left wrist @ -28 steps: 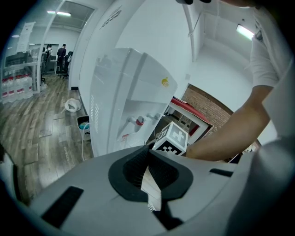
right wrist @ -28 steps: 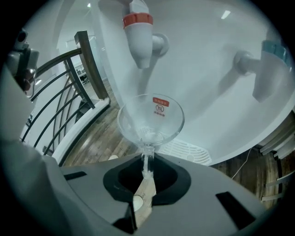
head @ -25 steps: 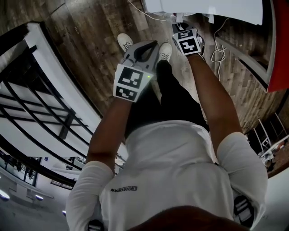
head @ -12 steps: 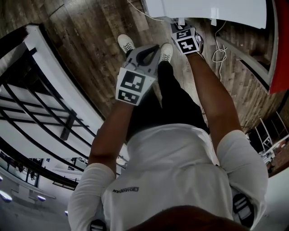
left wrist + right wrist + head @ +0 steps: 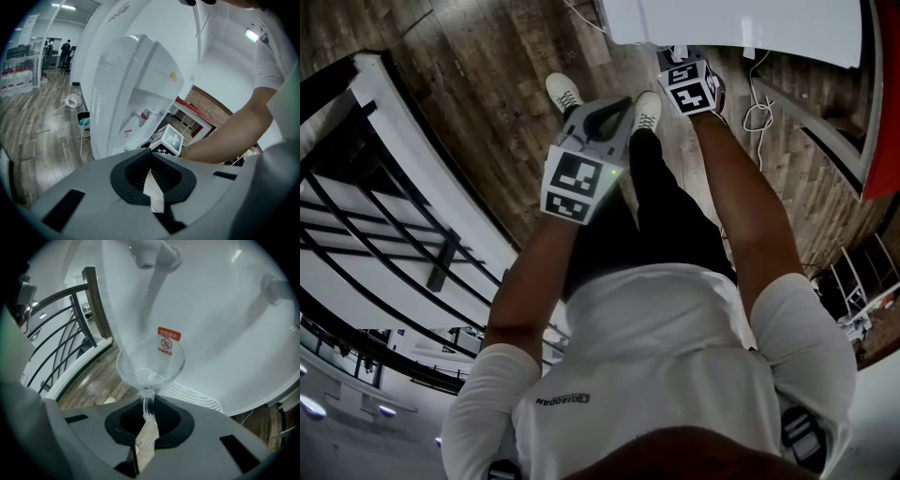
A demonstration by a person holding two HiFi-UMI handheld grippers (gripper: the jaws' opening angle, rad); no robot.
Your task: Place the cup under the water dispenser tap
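Observation:
A clear plastic cup (image 5: pixel 150 363) hangs tilted below a white tap (image 5: pixel 146 257) of the white water dispenser (image 5: pixel 220 329). My right gripper (image 5: pixel 148 408) is shut on the cup's thin wall. The ribbed drip tray (image 5: pixel 193 397) lies just beyond the cup. In the head view the right gripper's marker cube (image 5: pixel 689 86) sits at the dispenser's (image 5: pixel 731 22) edge, and the cup is hidden there. My left gripper (image 5: pixel 151 153) is shut with nothing in it. It is held to the left of the right one, short of the dispenser (image 5: pixel 126 89).
A second tap (image 5: pixel 277 287) sticks out at the right. A black and white railing (image 5: pixel 394 216) runs along the left over the wooden floor. Cables (image 5: pixel 757 108) trail beside the dispenser. A small bin (image 5: pixel 83 123) stands by its base. The person's shoes (image 5: pixel 565 91) are below the grippers.

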